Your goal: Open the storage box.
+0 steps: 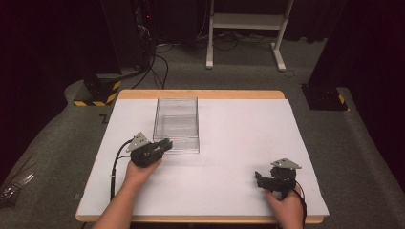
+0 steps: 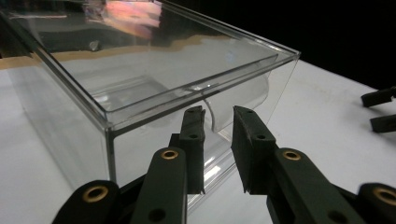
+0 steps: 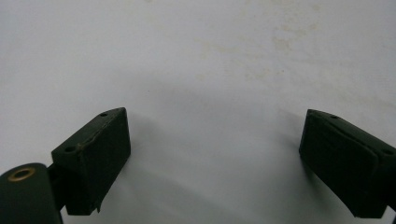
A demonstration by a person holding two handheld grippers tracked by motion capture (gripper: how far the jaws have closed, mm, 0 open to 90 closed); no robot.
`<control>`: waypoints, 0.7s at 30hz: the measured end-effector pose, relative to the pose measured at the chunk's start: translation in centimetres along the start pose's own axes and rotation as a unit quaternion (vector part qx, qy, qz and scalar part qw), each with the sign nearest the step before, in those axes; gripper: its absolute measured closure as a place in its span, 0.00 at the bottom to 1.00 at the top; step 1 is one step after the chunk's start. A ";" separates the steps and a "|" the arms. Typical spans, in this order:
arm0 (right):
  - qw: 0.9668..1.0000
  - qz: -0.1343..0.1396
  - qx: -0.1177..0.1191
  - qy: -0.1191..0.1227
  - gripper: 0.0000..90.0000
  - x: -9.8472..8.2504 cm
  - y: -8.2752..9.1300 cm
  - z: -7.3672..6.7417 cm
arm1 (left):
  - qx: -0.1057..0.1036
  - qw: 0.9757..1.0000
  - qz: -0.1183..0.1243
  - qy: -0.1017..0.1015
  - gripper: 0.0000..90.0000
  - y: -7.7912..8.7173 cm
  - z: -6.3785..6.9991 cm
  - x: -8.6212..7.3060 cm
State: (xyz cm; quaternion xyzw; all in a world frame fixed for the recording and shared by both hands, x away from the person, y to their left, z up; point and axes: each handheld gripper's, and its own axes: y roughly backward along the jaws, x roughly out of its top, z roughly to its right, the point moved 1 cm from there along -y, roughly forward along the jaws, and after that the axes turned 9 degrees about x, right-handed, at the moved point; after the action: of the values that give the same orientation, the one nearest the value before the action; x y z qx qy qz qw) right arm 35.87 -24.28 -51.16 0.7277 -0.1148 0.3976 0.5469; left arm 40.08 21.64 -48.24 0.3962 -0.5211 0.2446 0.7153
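Clear plastic box (image 1: 175,123) is sitting lidded on the white table (image 1: 239,157), left of centre toward the far edge. Rigid, light and slick-walled by the look of it, it would probably be best gripped at the lid's edge. Left gripper (image 2: 218,122) is hovering at its near wall, jaws narrowly parted, holding nothing. Right gripper (image 3: 212,158) is resting well apart, jaws spread wide, empty.
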 end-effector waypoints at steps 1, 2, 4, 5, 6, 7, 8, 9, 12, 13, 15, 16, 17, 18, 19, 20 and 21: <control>1.000 0.000 0.000 0.000 0.10 0.0 0.0 0.0 | -0.002 1.000 0.001 0.001 0.82 -0.1 0.0 0.0; 1.000 0.000 0.000 0.000 0.10 0.0 0.0 0.0 | -0.004 1.000 0.001 0.001 0.82 -0.2 0.0 0.0; 1.000 0.000 0.000 0.000 0.10 0.0 0.0 0.0 | -0.009 1.000 -0.001 0.002 0.82 -0.3 0.1 -0.1; 1.000 0.000 0.000 0.000 0.10 0.0 0.0 0.0 | -0.014 1.000 -0.003 0.002 0.80 -0.5 0.2 -0.2; 1.000 0.000 0.000 0.000 0.10 0.0 0.0 0.0 | -0.018 1.000 -0.005 0.000 0.78 -0.5 0.1 -0.3; 1.000 0.000 0.000 0.000 0.10 0.0 0.0 0.0 | -0.024 1.000 -0.005 0.002 0.75 -0.6 0.1 -0.3; 1.000 0.000 0.000 0.000 0.10 0.0 0.0 0.0 | -0.031 0.999 -0.004 0.003 0.74 -0.7 0.1 -0.4; 1.000 0.000 0.000 0.000 0.10 0.0 0.0 0.0 | -0.031 1.000 -0.004 0.003 0.74 -0.7 0.0 -0.4; 1.000 0.000 0.000 0.000 0.10 0.0 0.0 0.0 | -0.027 1.000 -0.001 0.007 0.82 -0.7 -0.1 -0.4; 1.000 0.000 0.000 0.000 0.10 0.0 0.0 0.0 | -0.029 1.000 -0.001 0.006 0.82 -0.7 -0.2 -0.4; 1.000 0.000 0.000 0.000 0.10 0.0 0.0 0.0 | -0.035 0.999 -0.001 0.007 0.84 -0.6 -0.3 -0.5; 1.000 0.000 0.000 0.000 0.10 0.0 0.0 0.0 | -0.037 0.999 -0.002 0.005 0.85 -0.6 -0.4 -0.5; 1.000 0.000 0.000 0.000 0.10 0.0 0.0 0.0 | -0.037 0.999 -0.002 0.003 0.85 -0.5 -0.4 -0.5; 1.000 0.000 0.000 0.000 0.10 0.0 0.0 0.0 | -0.037 0.999 -0.003 0.003 0.86 -0.5 -0.4 -0.5; 1.000 0.000 0.000 0.000 0.10 0.0 0.0 0.0 | -0.039 0.999 -0.002 0.003 0.86 -0.5 -0.4 -0.5; 1.000 0.000 0.000 0.000 0.10 0.0 0.0 0.0 | -0.042 0.999 -0.002 0.000 0.86 -0.5 -0.4 -0.5; 1.000 0.000 0.000 0.000 0.10 0.0 0.0 0.0 | -0.039 0.999 -0.003 -0.001 0.87 -0.4 -0.3 -0.4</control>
State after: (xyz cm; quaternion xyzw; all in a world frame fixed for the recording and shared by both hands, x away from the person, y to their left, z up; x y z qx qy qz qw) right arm 35.86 -24.28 -51.16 0.7275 -0.1147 0.3979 0.5470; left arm 40.40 21.67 -48.83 0.3695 -0.5303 0.2217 0.7302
